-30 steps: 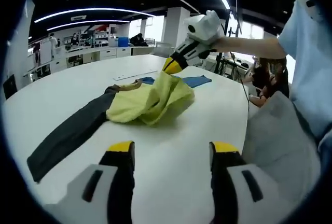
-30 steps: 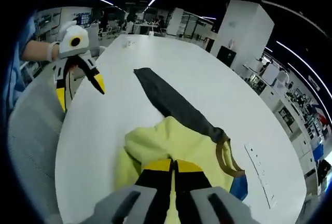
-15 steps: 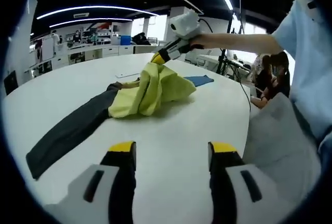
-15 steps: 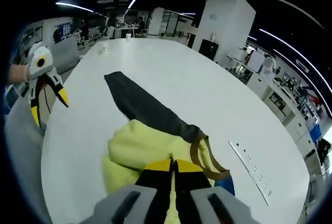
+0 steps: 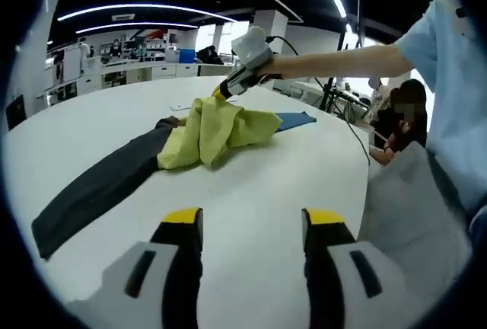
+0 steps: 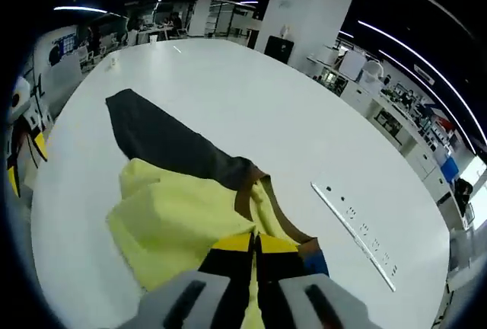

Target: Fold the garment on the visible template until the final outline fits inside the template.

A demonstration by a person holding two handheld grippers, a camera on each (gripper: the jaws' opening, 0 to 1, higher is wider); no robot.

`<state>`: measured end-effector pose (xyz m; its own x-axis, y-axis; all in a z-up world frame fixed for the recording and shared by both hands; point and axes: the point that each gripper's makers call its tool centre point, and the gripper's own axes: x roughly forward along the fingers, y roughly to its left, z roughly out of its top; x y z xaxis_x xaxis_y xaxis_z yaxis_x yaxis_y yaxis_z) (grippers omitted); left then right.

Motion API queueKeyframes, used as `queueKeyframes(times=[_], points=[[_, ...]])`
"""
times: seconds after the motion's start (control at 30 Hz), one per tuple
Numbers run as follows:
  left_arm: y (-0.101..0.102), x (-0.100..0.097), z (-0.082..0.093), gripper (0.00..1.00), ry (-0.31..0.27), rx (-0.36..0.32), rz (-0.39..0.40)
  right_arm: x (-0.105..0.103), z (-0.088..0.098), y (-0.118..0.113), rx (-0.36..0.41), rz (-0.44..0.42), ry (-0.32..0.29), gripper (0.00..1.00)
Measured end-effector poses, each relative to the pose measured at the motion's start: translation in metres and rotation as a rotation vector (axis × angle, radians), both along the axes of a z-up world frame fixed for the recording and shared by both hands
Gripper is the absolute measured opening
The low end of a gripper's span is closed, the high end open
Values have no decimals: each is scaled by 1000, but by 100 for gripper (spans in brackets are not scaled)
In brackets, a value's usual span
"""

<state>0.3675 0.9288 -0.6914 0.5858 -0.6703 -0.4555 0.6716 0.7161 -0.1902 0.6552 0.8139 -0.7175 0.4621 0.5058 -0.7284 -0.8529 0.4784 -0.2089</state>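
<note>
A: How are the two grippers placed?

B: The left gripper (image 5: pixel 247 226) is held low over the near edge of the white table (image 5: pixel 266 169). Its yellow-tipped jaws are spread wide apart, with nothing between them but bare tabletop. The right gripper (image 5: pixel 225 90) is seen in the left gripper view at the far side of the table, held by a bare forearm (image 5: pixel 335 59) reaching in from the right.

A: And the right gripper's jaws?

B: In the right gripper view the right gripper (image 6: pixel 255 244) has its jaws pressed together, and yellow fabric is pinched between the tips. A fold of the garment (image 5: pixel 209 127) is lifted by it, so the cloth rises to a peak at the tips while the rest lies bunched on the table.

A: Where is the garment lying?

B: It is spread across the middle of the table. In the right gripper view the yellow part of the garment (image 6: pixel 183 218) is crumpled just in front of the jaws, with a brown neckband (image 6: pixel 247 188) seen at its edge. A long dark grey strip of fabric (image 6: pixel 163 142) runs away from it toward the far left. In the left gripper view that dark grey strip (image 5: pixel 95 188) stretches toward the near left.

A: Anything else on the table?

B: A blue piece (image 5: pixel 293 120) is seen lying flat just beyond the yellow cloth, and a white ruler-like strip (image 6: pixel 354 234) lies to the right of the garment, apart from it. The left gripper (image 6: pixel 19 154) is seen at the left edge of the right gripper view.
</note>
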Motion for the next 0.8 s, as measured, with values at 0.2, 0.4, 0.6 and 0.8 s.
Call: queueKeyframes(times=[0.2,0.4,0.6,0.8], points=[[2,3,-1,47,7,-7,15,7,-20,1,-44,9,12,0],[4,5,-3,45,18,-8,27,12,-35,0,-63,8,33,0],[4,8,-6,43,28,-14,37,11,-46,-1,-79,14,50,0],[2,12,-4,42,28,-22,39,13,-48,-1,-67,11,65,0]])
